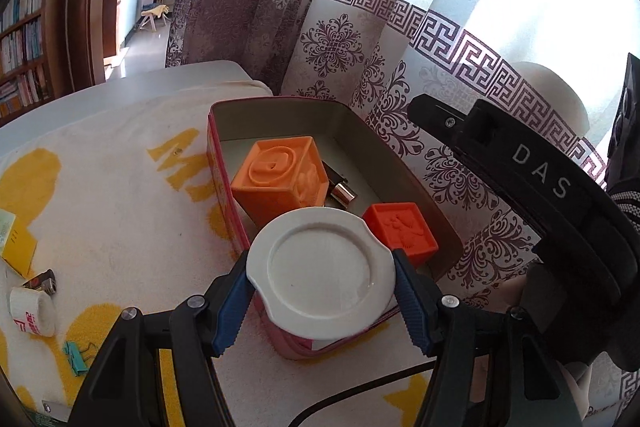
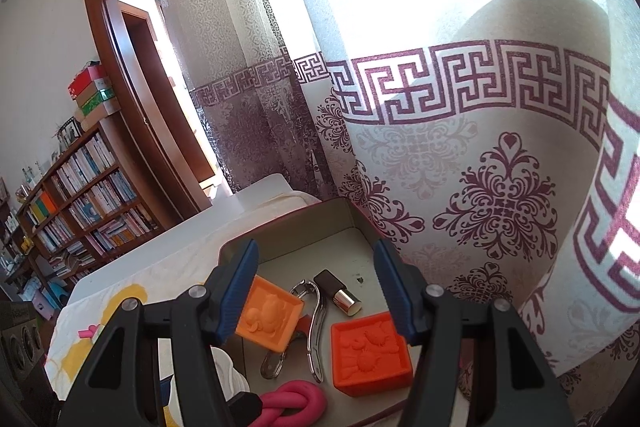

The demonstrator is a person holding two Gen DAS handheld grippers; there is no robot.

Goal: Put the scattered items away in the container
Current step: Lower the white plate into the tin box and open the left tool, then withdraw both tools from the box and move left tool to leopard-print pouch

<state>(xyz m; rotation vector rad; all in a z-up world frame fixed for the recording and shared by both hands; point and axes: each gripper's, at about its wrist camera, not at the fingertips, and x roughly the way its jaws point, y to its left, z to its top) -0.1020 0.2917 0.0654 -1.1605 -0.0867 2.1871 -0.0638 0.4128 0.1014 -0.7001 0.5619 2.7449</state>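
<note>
Clamping a white dish (image 1: pixel 324 273) between blue pads (image 1: pixel 230 307): left gripper (image 1: pixel 322 291), holding it level over the near corner of the tin (image 1: pixel 218 163). Sitting inside the tin beyond the dish: a big orange cube (image 1: pixel 280 179), a smaller red-orange cube (image 1: pixel 402 229), a dark tube with a metal cap (image 1: pixel 342 191) between them. Lying out on the yellow-and-white cloth (image 1: pixel 120 219) to the left, well apart from the tin: a tape roll (image 1: pixel 32 311), a teal binder clip (image 1: pixel 76 357), a yellow box (image 1: pixel 16 243), a small dark item too unclear to name.

Hovering over the tin (image 2: pixel 288 227) with jaws spread and nothing between them: right gripper (image 2: pixel 316 291). Showing below it in the tin: both cubes (image 2: pixel 270 319) (image 2: pixel 370 351), the tube (image 2: pixel 338 293), a metal clipper (image 2: pixel 316 319), a pink knotted band (image 2: pixel 294 401).
</note>
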